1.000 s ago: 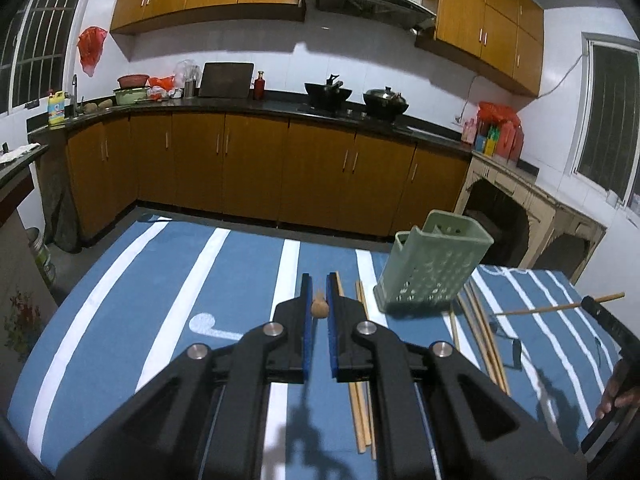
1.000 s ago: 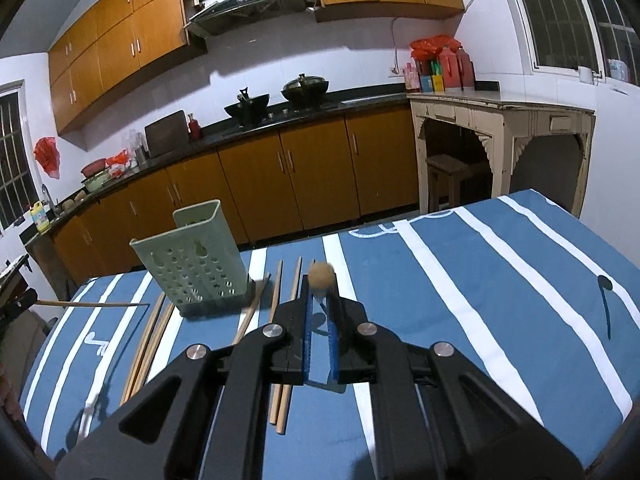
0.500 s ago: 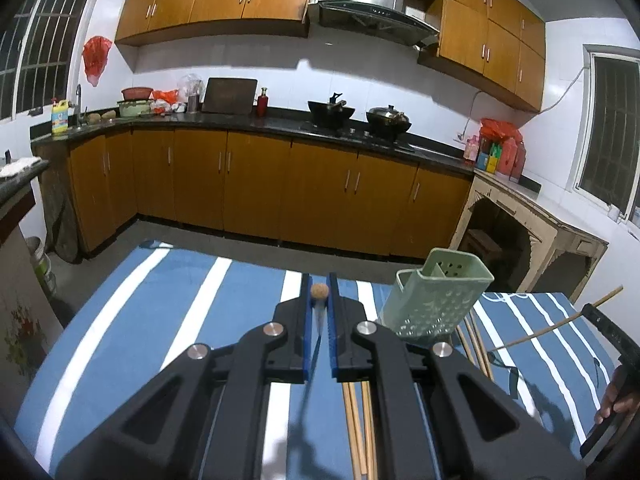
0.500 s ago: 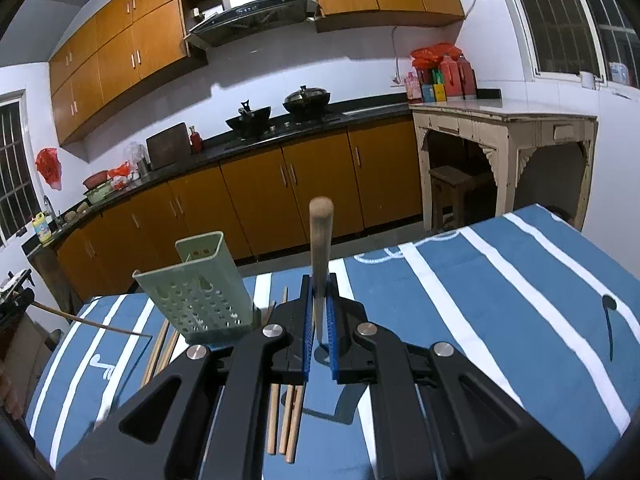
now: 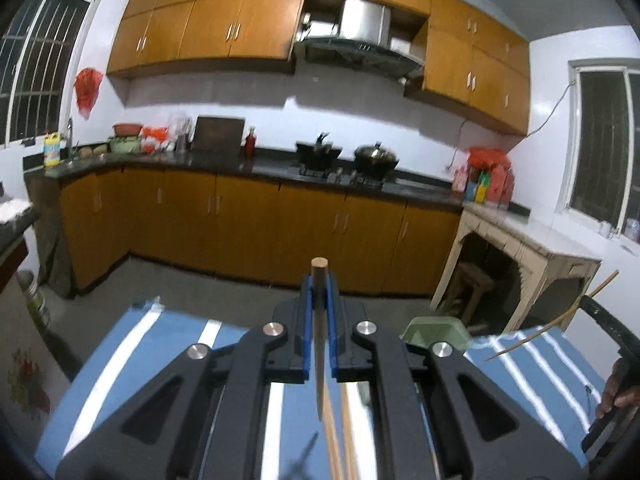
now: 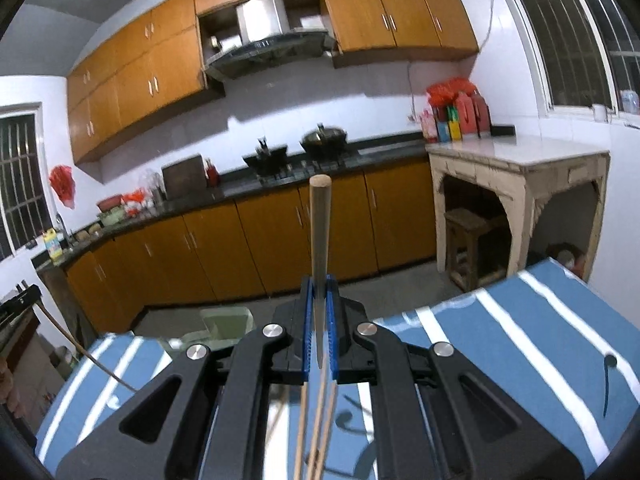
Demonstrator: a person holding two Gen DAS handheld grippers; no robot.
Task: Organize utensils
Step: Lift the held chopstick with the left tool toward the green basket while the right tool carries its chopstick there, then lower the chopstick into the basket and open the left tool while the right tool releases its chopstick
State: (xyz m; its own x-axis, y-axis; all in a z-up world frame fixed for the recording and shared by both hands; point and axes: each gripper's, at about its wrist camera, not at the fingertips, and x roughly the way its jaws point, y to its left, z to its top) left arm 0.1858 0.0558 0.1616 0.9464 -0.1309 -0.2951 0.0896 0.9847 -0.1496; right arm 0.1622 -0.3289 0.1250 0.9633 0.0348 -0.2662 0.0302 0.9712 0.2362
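Note:
My left gripper [image 5: 319,285] is shut on a wooden chopstick [image 5: 319,332] that stands upright between the blue pads, raised above the table. My right gripper [image 6: 319,286] is likewise shut on a second chopstick [image 6: 320,232], whose top reaches well above the pads. The green perforated utensil holder [image 6: 227,322] stands on the table, half hidden behind the gripper bodies; in the left wrist view only the holder's rim [image 5: 436,330] shows. Loose chopsticks [image 6: 316,432] lie on the cloth under the right gripper.
The table carries a blue cloth with white stripes [image 6: 532,340]. In the left wrist view a hand [image 5: 618,396] grips the other gripper at the right edge. Kitchen cabinets [image 5: 248,232] and a pale side table [image 6: 516,172] stand beyond the table.
Both grippers have risen with their chopsticks, which now stand upright in the pads. The table and green holder have dropped low in both views.

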